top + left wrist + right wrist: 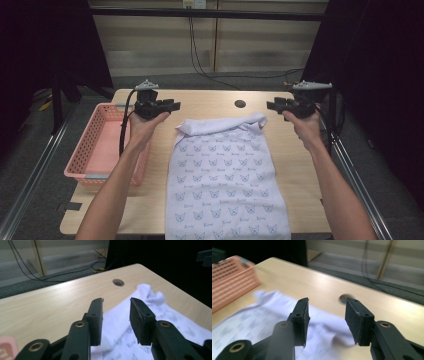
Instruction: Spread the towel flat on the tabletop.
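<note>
**Both grippers up, cloth flat on the table**

The white cloth [225,180] lies mid-table, running off the near edge, its far end bunched up near the round hole [240,104]. It carries a repeating blue animal-face print with a small word under each; too small to read. Left gripper [172,105] hovers beyond the cloth's far-left corner, jaws apart, holding nothing. Right gripper [270,105] hovers at the far-right corner, jaws likewise apart. The pink basket [82,150] at the left edge shows only its bare floor.
</note>
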{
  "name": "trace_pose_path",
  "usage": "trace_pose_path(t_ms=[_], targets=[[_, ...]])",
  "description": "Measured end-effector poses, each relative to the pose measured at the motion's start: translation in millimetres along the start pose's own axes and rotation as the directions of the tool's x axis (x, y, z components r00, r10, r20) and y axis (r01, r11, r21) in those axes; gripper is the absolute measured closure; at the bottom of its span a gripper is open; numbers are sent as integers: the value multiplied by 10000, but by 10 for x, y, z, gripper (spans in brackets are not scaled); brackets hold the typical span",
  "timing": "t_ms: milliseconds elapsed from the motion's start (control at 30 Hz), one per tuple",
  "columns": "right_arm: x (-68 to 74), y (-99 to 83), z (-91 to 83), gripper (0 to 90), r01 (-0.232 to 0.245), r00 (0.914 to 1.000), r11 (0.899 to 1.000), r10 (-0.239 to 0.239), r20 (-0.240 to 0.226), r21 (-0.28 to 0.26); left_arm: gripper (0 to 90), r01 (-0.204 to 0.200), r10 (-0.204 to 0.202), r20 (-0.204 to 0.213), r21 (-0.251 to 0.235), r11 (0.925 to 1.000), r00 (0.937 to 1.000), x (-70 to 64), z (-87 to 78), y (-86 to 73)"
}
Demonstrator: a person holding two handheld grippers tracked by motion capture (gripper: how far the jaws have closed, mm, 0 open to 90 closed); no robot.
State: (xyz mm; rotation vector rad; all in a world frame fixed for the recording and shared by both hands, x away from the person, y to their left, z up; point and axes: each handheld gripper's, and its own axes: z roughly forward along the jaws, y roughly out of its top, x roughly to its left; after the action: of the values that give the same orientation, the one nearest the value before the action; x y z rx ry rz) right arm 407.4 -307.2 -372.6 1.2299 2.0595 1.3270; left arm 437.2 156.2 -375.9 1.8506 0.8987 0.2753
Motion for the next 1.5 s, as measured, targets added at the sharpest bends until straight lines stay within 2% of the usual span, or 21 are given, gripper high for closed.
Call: trace_pose_path(t_ms=[167,333,433,500,567,667,733,800,833,867,900,967,1000,1067,1100,1167,1267,1333,1400,1467,1500], targets=[[358,-537,-294,526,309,9952,9982,-260,-947,512,678,-475,436,913,415,9980,9949,-378,-199,-410],[559,-902,-409,506,134,9895,9958,-1,-1443,908,669,-432,259,1548,1099,9930,9876,-596,-278,-807],[722,-1147,-449,491,362,9837,9885,-93,-1797,1470,664,-459,136,1950,1622,9857,9807,-741,-328,-1103],[844,-1367,-457,469,399,9777,9813,6,-2101,1885,635,-801,303,2221,2190,9724,9746,-823,-363,-1370],[863,-1434,-433,464,510,9759,9764,-42,-2180,2097,627,-890,385,2133,2328,9684,9762,-820,-368,-1438],[883,-1580,-288,445,751,9758,9551,-112,-2185,2865,588,-854,372,1779,2714,9587,9833,-761,-326,-1553],[890,-1596,-181,444,1282,9792,9408,-699,-1906,3139,569,-1002,612,1466,2755,9561,9873,-735,-274,-1583],[847,-1597,-116,442,1232,9835,9411,-734,-1653,3149,555,-1102,714,1417,2882,9512,9873,-724,-213,-1592],[833,-1613,-83,504,1532,9830,9338,-1104,-1467,3233,555,-1270,878,1360,3145,9407,9868,-738,-154,-1619],[833,-1613,-83,504,1532,9830,9338,-1104,-1467,3233,555,-1270,878,1360,3145,9407,9868,-738,-154,-1619],[857,-1620,-116,565,1823,9810,9243,-1477,-1262,3354,553,-1577,1180,1373,3291,9310,9835,-782,-132,-1648],[866,-1627,-149,606,1865,9808,9201,-1540,-1199,3444,563,-1585,1190,1374,3281,9312,9833,-797,-134,-1649],[858,-1670,-238,737,1780,9810,9229,-1391,-1355,3413,572,-1649,1266,1355,3264,9308,9827,-826,-145,-1668],[844,-1693,-292,791,1526,9826,9252,-1045,-1533,3474,622,-1658,1271,1387,3189,9332,9822,-841,-151,-1683],[835,-1755,-415,866,1053,9840,9239,-432,-1731,3679,721,-1613,1109,1648,3347,9284,9801,-851,-167,-1681],[860,-1811,-530,872,1065,9796,9185,-313,-1983,3808,785,-1851,1265,1842,3485,9188,9747,-946,-180,-1702],[912,-1853,-629,874,1118,9775,9109,-289,-2089,3972,888,-1850,1243,1868,3555,9162,9745,-987,-195,-1717],[964,-1887,-694,874,1184,9719,9070,-225,-2341,4042,892,-1823,1036,2241,3665,9124,9690,-1016,-237,-1744],[1023,-1912,-756,875,1431,9633,8957,-286,-2667,4209,893,-1956,1048,2471,3789,9045,9633,-1069,-318,-1784],[1108,-1919,-812,876,1752,9528,8739,-346,-3015,4534,893,-1924,899,2694,3830,9035,9588,-1121,-413,-1851],[1165,-1916,-814,875,1906,9462,8641,-352,-3217,4658,893,-1983,822,2903,3973,8960,9534,-1180,-501,-1896]])
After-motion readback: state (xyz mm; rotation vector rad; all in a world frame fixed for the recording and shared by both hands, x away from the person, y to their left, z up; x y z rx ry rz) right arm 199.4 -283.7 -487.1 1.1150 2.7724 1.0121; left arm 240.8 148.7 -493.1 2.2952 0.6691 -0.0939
